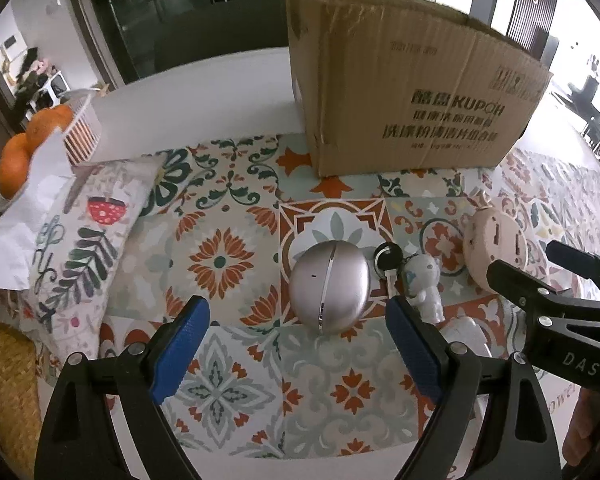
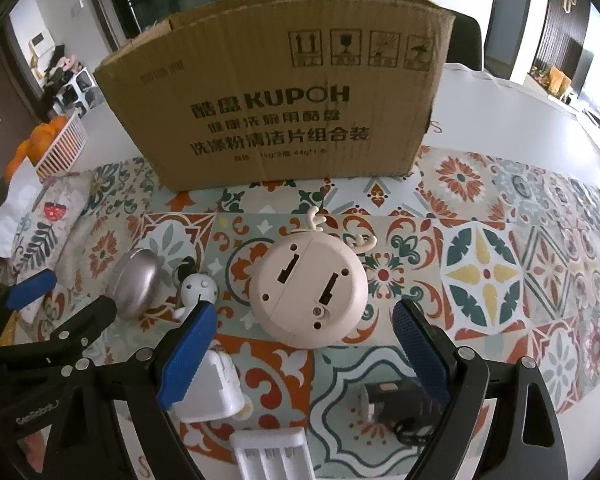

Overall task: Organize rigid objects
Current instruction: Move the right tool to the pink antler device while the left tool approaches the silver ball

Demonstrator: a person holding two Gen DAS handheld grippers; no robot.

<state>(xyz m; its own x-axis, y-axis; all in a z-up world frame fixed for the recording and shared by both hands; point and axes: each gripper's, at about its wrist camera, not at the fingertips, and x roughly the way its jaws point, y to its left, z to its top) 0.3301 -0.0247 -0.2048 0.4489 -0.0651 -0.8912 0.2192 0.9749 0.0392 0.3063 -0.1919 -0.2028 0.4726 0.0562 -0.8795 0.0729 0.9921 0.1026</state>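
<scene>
Cardboard box upright at back of counter, on patterned mat. Pink round device face-down on mat, just ahead of right claw, fingers apart, empty. Silver oval case between tips of left claw, jaws wide, not touching. Small white figure keychain just beside case.

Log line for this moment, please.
left gripper open, facing silver case | right gripper open, facing pink disc | box behind

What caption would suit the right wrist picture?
Open right gripper hovers before a pink round gadget, cardboard box behind.
</scene>
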